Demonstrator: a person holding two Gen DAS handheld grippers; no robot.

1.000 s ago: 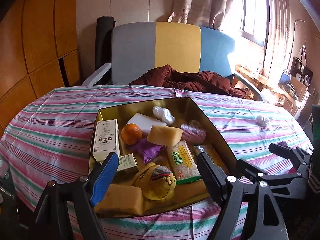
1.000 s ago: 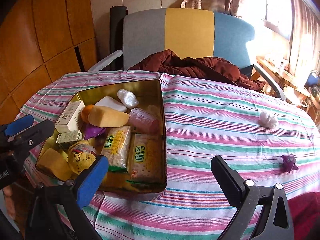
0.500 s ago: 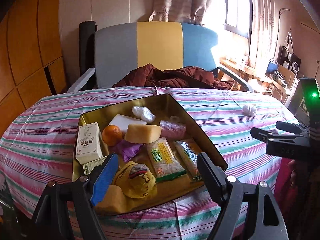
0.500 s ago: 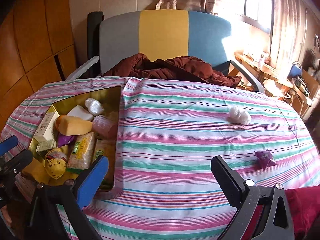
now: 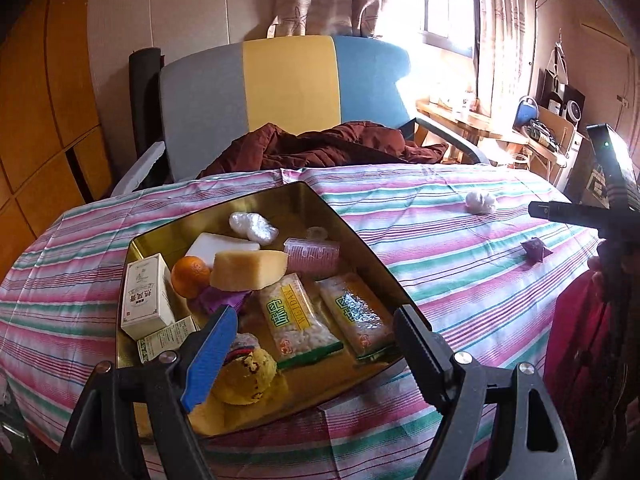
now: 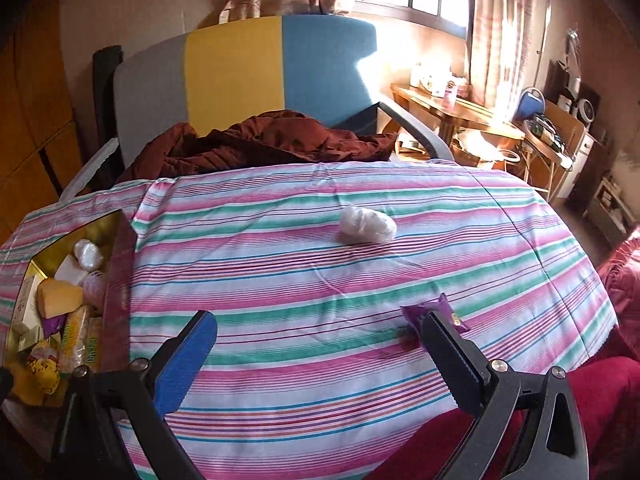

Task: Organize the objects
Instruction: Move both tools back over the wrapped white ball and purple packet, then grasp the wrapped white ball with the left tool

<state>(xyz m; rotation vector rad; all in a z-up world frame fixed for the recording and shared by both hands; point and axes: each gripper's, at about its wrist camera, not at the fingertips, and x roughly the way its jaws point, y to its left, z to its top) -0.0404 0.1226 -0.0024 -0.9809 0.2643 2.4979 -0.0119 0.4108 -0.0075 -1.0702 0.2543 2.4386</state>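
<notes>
A gold tin [image 5: 352,236] on the striped table holds an orange [image 5: 190,276], a white box [image 5: 146,296], a yellow sponge [image 5: 248,270], snack packs [image 5: 296,326] and more. It also shows at the left of the right wrist view [image 6: 116,280]. My left gripper [image 5: 314,322] is open and empty over the tin's near edge. My right gripper [image 6: 316,330] is open and empty above the bare cloth. A white crumpled wad [image 6: 368,226] and a purple wrapped candy [image 6: 436,314] lie loose on the cloth. The candy sits by the right fingertip.
A grey, yellow and blue chair [image 5: 288,92] with a brown jacket [image 5: 320,148] stands behind the table. A wooden side table [image 6: 460,112] with clutter is at the far right. The table's right edge [image 6: 592,280] drops off near a red cloth [image 6: 600,380].
My right gripper has swung right, away from the tin and toward the wad and the candy. My left gripper has shifted a little, so the tin sits further left in its view.
</notes>
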